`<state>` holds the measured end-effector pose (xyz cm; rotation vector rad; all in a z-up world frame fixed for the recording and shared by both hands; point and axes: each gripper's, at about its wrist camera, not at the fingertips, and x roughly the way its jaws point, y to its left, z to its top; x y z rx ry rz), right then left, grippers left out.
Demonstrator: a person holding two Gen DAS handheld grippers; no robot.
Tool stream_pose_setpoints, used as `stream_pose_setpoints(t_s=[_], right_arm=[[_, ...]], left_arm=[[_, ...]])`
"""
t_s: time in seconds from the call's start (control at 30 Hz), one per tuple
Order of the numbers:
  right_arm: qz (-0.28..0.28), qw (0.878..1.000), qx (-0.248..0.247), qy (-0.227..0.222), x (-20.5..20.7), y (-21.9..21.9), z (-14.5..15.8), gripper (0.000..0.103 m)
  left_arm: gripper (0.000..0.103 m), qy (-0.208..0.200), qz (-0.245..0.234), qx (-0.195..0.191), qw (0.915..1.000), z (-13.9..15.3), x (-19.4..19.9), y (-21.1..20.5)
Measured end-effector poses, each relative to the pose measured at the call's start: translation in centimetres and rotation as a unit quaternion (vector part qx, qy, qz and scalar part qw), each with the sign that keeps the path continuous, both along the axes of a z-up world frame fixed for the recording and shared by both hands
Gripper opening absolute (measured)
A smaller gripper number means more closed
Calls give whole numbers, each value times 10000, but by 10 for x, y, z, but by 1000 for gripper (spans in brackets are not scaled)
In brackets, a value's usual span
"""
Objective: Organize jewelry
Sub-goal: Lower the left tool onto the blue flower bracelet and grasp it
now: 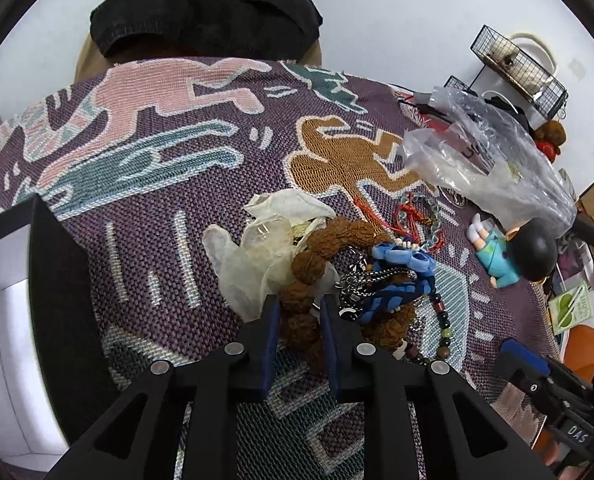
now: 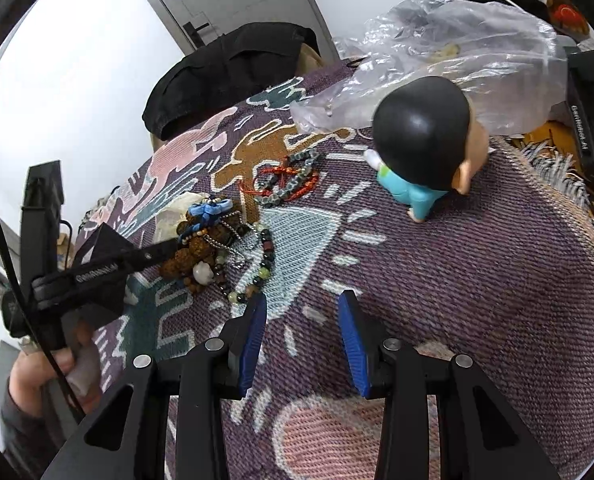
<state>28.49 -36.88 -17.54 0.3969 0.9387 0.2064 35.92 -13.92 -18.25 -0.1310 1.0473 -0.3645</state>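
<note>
A heap of jewelry lies on the purple patterned cloth (image 1: 177,168): a brown rough-bead bracelet (image 1: 309,264), a blue braided piece (image 1: 401,260), a silver chain (image 1: 361,280) and a dark bead strand (image 1: 443,320). My left gripper (image 1: 299,304) is shut on the brown bracelet, its blue pads on either side of a bead. A red cord with grey-green beads (image 1: 421,216) lies beyond the heap. My right gripper (image 2: 303,308) is open and empty above the cloth, just right of the bead strand (image 2: 265,256). The heap (image 2: 205,236) and left gripper (image 2: 145,258) show in the right wrist view.
A crumpled translucent glove (image 1: 257,248) lies left of the heap. A black-haired figurine in blue (image 2: 425,152) lies on the cloth, with a clear plastic bag (image 2: 457,56) behind it. A black garment (image 1: 205,12) hangs at the far edge. A wire basket (image 1: 517,64) hangs on the wall.
</note>
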Motion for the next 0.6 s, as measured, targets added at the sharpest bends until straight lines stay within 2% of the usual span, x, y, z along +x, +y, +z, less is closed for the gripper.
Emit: stream_pose_setpoints(t_s=[0.2, 0.33, 0.5, 0.57, 0.6], right_arm=[[194, 9998, -26, 27, 18, 14, 0, 38], [341, 9994, -107, 42, 29, 25, -1, 38], [503, 9978, -393, 167, 45, 44, -12, 39], [527, 9964, -658, 53, 47, 50, -12, 38], [540, 9955, -784, 27, 47, 53, -11, 32]], left_arm=[[19, -88, -104, 44, 9999, 4, -2, -1], [18, -340, -131, -36, 9993, 23, -9, 3], [18, -602, -120, -226, 9979, 49, -17, 13], [18, -654, -139, -283, 9974, 56, -20, 15], [18, -709, -144, -294, 9969, 61, -22, 16]])
